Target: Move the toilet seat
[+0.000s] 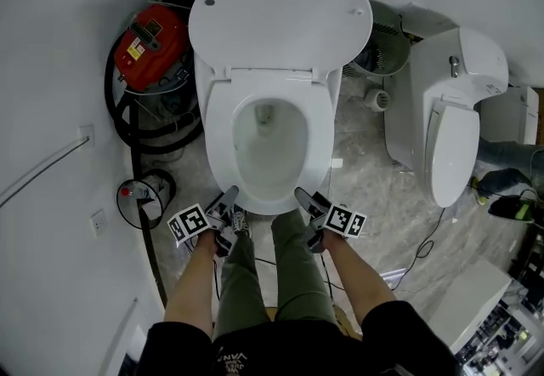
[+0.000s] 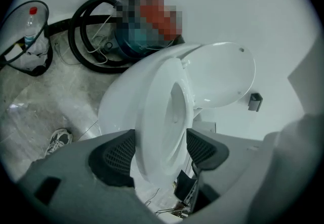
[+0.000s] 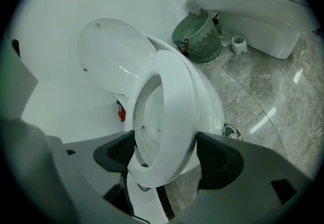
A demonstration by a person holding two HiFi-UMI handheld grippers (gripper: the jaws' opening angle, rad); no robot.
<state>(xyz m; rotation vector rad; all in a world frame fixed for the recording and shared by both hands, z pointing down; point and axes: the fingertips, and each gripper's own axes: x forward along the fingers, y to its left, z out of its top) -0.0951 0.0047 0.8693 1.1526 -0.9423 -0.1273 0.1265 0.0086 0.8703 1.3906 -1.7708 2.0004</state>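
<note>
A white toilet stands in front of me with its lid (image 1: 280, 13) raised against the wall and its seat (image 1: 219, 123) down on the bowl. My left gripper (image 1: 229, 196) is at the seat's front left. In the left gripper view its jaws (image 2: 161, 149) straddle the seat rim (image 2: 157, 111), and both pads touch it. My right gripper (image 1: 302, 196) is at the front right. In the right gripper view the rim (image 3: 174, 96) fills the gap between its jaws (image 3: 164, 152), which stand wide around it. The lid (image 3: 109, 58) shows behind.
A red vacuum (image 1: 153, 38) with a coiled black hose sits left of the toilet. A green basket (image 1: 387, 47) and a second white toilet (image 1: 450, 111) stand on the right. A bottle in a wire holder (image 1: 136, 196) is on the marble floor at the left. The person's legs (image 1: 293, 272) are just behind the grippers.
</note>
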